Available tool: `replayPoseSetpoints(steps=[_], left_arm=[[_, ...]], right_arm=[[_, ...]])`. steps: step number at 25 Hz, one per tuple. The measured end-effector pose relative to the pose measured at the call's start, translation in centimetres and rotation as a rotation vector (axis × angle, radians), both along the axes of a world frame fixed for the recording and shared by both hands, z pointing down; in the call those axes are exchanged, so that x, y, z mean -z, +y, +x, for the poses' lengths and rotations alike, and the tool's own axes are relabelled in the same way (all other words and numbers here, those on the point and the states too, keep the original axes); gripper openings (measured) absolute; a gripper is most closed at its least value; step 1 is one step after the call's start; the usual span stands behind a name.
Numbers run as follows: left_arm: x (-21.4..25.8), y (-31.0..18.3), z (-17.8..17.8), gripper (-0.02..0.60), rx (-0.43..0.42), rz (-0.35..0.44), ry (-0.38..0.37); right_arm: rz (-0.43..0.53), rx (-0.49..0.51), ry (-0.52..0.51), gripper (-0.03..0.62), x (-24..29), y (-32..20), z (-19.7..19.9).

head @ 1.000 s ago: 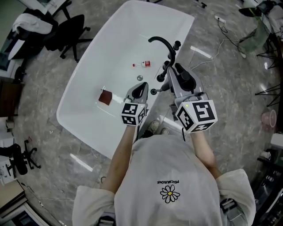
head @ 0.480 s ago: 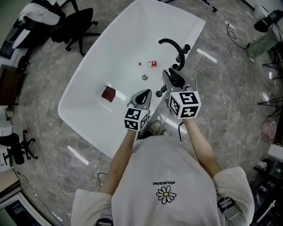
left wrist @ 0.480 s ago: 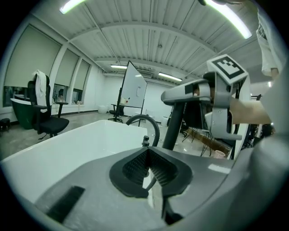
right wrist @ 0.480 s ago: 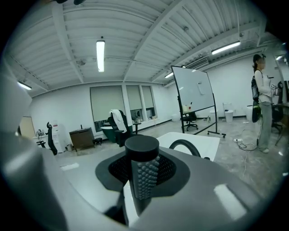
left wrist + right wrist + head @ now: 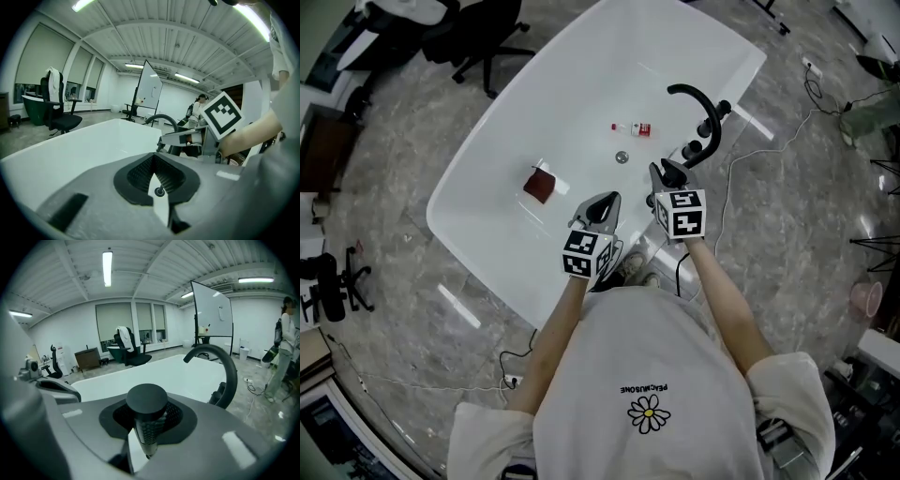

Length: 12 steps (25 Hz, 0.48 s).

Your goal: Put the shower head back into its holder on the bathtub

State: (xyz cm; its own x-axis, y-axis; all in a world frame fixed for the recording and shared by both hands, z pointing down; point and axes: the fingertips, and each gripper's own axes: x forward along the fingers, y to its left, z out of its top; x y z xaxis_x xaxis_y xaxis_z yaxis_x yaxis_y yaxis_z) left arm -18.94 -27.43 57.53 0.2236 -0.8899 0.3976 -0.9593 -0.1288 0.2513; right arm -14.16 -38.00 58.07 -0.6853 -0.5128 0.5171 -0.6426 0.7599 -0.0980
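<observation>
While the person stands at the near rim, the count reads: one white bathtub (image 5: 581, 89), one black curved faucet (image 5: 701, 101), one shower head (image 5: 146, 401), two grippers.

On the tub floor lie three small things, well apart: one dark red block (image 5: 541, 185), one round drain (image 5: 622, 157), one red-and-white item (image 5: 639, 128).

The left gripper (image 5: 603, 200) has its jaws pressed together with nothing between them and sits over the near rim.

The right gripper (image 5: 667, 174) has its jaws set fairly wide and clamped on the shower head's ribbed handle. The round black head points up and away from the camera. The shower head sits over the tub edge, just short of the faucet's base, not in the holder.

Against the frame a second ago, the right gripper's marker cube looks smaller and lower, down near the rim. The left gripper has shifted only a little. Neither gripper's jaws have changed.
</observation>
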Motion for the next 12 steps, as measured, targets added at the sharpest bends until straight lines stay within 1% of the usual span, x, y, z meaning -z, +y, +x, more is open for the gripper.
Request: replayPoseSetpoints(steps=[3,6,9,12], left_arm=[[-0.6,0.2,-0.8,-0.002,0.004,-0.017,0.006],[-1.0,0.2,-1.4,-0.002,0.015,-0.027,0.030],[-1.4,0.1,-1.4,-0.002,0.010,-0.040,0.046],[-2.2,0.0,-1.2,-0.002,0.005,-0.056,0.053]], right_arm=[[-0.060,0.004,0.087,0.094,-3.7,0.5,0.1],[-0.139,-0.016,0.189,0.094,-8.1,1.7,1.5],[-0.145,-0.020,0.224,0.092,-9.7,2.4,2.3],[-0.141,0.011,0.249,0.092,-10.2,2.2,1.5]])
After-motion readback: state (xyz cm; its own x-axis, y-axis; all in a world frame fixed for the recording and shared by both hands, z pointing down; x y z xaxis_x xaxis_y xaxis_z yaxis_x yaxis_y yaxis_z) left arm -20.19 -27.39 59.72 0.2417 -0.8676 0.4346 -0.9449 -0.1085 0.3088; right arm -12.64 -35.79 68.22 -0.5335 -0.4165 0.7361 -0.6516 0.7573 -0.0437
